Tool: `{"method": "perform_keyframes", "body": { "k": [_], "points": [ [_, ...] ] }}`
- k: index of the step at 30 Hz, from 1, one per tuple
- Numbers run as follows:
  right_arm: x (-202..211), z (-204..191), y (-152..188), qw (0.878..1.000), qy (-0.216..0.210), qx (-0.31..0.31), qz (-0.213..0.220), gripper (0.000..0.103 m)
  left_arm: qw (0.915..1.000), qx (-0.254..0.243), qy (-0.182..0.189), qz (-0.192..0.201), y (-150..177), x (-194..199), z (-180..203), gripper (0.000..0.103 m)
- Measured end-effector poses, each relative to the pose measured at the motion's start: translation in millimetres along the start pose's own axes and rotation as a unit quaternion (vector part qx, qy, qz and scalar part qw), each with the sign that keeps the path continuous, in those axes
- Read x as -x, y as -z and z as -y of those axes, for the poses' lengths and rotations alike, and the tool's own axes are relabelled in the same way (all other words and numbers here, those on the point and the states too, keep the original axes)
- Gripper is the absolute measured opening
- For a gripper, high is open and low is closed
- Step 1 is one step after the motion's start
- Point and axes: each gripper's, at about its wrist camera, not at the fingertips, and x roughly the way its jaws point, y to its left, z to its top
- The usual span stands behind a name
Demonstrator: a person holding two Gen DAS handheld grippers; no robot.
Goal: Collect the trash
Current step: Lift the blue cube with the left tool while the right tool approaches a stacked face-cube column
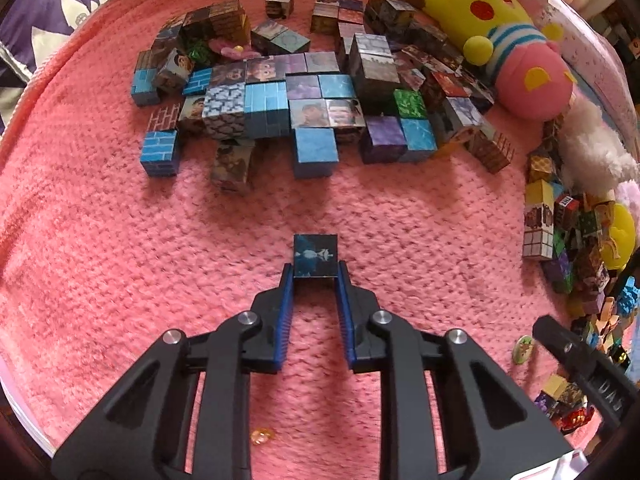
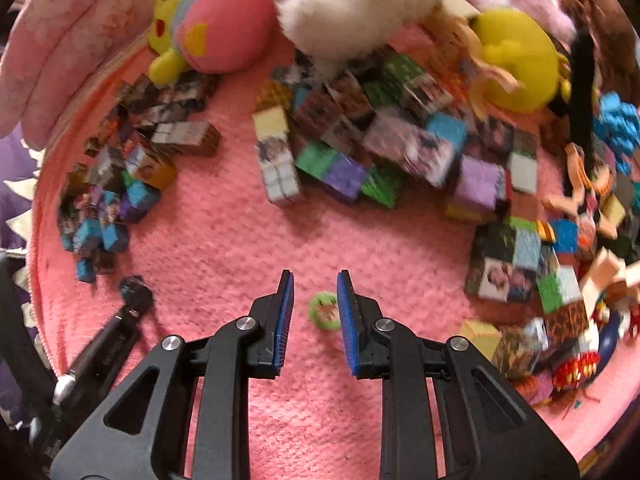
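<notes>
My left claw [image 1: 315,270] clamps small dark-blue printed paper cube [image 1: 315,255] above pink knitted blanket [image 1: 120,240]. My right claw [image 2: 315,280] apart, small round green badge [image 2: 325,313] between fingers, on blanket.

A pink knitted blanket [image 1: 100,220] carries scattered printed cubes [image 1: 264,96], plush toys [image 1: 500,32], and seemingly a small green badge [image 2: 324,312].

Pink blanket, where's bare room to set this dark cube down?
Open pink blanket lies between the left gripper, shut on the dark cube, and the cube cluster. Crowded: the cube pile at right; the green badge between the right gripper's fingers.
</notes>
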Motion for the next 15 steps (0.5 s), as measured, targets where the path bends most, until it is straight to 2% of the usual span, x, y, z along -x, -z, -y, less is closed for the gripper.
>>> {"method": "perform_keyframes", "body": {
  "k": [5,8,15],
  "points": [
    [5.8,-7.8,-26.7,1.0,-0.009,0.026,0.011,0.022,1.0,0.003,0.006,-0.007,2.5,1.9,7.1,0.02],
    [0.5,-7.7,-41.7,0.999,-0.011,0.035,0.004,0.022,0.9998,0.013,0.007,-0.01,0.4,1.2,6.5,0.02],
    [-8.6,-17.9,-45.1,0.999,-0.036,0.028,-0.013,0.022,0.9995,0.028,0.005,-0.014,-4.4,-1.6,3.1,0.02]
  ]
}}
